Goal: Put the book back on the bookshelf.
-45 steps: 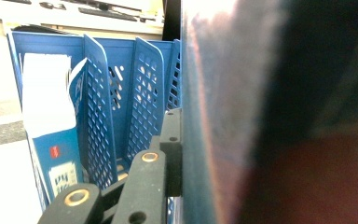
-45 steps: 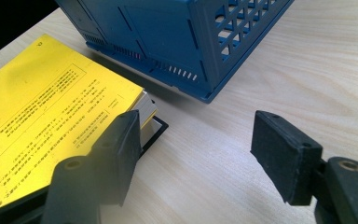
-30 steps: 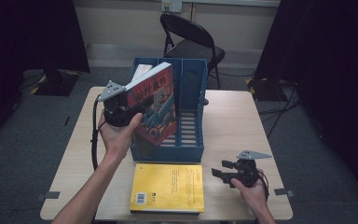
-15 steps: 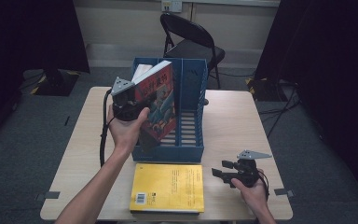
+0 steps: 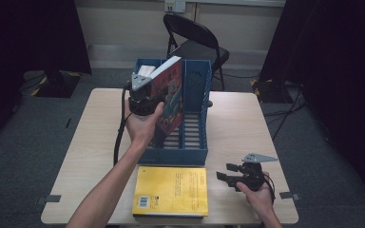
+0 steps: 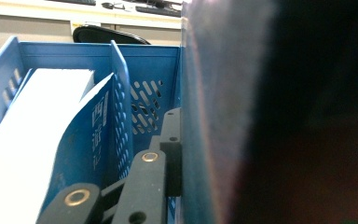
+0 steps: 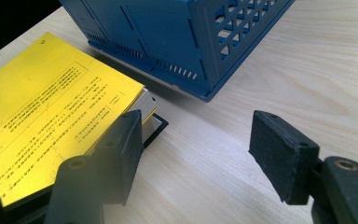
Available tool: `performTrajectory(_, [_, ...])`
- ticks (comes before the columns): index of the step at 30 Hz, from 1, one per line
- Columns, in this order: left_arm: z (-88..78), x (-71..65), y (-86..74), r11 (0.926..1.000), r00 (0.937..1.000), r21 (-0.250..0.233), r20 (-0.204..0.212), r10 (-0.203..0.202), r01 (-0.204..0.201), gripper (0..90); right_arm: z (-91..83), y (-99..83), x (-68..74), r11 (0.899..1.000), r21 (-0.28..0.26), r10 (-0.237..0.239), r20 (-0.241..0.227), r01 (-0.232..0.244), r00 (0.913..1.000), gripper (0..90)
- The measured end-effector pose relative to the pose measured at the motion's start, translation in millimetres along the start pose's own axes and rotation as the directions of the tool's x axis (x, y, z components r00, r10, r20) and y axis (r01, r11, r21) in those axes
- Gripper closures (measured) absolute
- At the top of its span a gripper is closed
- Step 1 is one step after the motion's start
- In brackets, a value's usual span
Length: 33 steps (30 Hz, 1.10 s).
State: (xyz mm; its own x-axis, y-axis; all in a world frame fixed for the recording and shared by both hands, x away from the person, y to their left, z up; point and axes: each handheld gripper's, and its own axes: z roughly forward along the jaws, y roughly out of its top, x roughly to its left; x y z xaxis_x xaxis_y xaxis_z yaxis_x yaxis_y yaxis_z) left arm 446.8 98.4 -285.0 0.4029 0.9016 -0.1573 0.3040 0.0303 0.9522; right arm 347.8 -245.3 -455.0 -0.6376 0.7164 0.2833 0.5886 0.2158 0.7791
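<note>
Dark curtains hang on both sides of the room, and a black folding chair (image 5: 195, 42) stands behind a light wooden table (image 5: 247, 123).

On the table stands a blue file rack (image 5: 190, 137) with upright dividers. A white-paged book with a blue cover (image 6: 51, 140) leans inside its left slot.

The left gripper (image 5: 145, 97) is held up high over the rack. Its jaws are clamped on a red picture book (image 5: 171, 99). That book is upright and a bit tilted, with its lower part down in the rack's middle slot. In the left gripper view, the book's cover is pressed right against the jaw.

A yellow book (image 5: 171, 190) lies flat on the table, just in front of the rack. It rests on top of another book with a dark edge (image 7: 156, 126).

The right gripper (image 5: 230, 176) sits low near the front right of the table, just beside the yellow book. Its jaws are apart, with only bare table between them.
</note>
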Motion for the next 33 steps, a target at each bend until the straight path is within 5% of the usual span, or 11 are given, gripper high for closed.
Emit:
performTrajectory(15, [27.8, -5.2, -10.8, 0.9996, 0.997, -0.02, -0.075, 0.019, -0.02, 74.5, -0.4, -0.2, 2.0, 1.0, -0.004, -0.023, 0.005, 0.023, 0.9997, 35.4])
performTrajectory(21, [35.0, -10.3, -20.3, 0.9985, 0.9967, -0.028, -0.069, 0.044, -0.046, 74.5, 0.5, -0.4, 1.6, 1.0, 0.001, -0.025, 0.006, 0.025, 0.9997, 35.4])
performTrajectory(33, [42.7, -6.1, -35.5, 0.9997, 0.9974, -0.017, -0.07, 0.014, -0.016, 74.5, 0.7, -0.7, 1.8, 1.0, 0.004, -0.03, 0.007, 0.03, 0.9995, 35.5])
